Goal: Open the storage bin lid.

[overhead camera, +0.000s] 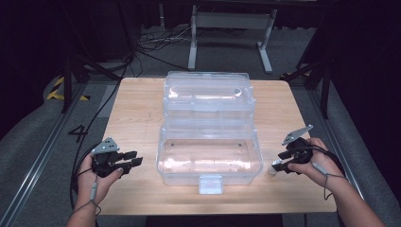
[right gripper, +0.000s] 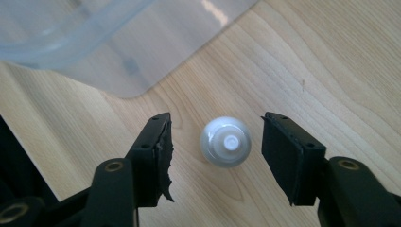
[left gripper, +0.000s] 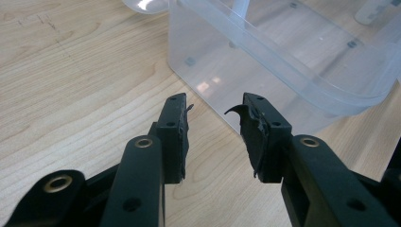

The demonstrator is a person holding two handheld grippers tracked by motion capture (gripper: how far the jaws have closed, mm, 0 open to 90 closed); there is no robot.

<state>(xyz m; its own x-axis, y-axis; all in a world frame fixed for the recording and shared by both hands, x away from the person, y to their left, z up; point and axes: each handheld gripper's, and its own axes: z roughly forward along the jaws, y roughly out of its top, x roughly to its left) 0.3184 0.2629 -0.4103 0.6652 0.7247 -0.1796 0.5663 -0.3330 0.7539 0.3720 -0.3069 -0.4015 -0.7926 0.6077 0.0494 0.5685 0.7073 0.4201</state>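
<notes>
Bottle [right gripper: 226, 141] between open right gripper [right gripper: 216, 142] fingers [right gripper: 282, 146], untouched.

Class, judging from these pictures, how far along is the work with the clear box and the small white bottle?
Done: the clear box stands open, lid back. In hand: the right gripper has its fingers open either side of the small white bottle, not touching. Left: grasping it and probably putting it in the box. The left gripper is open beside the box.

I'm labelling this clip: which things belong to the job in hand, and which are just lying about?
In the job:
- small white bottle, between the open right claw
- clear plastic box, lid open

Lying about:
- left claw, open, holding nothing
- white frame on the floor beyond the table
- floor cables
</notes>
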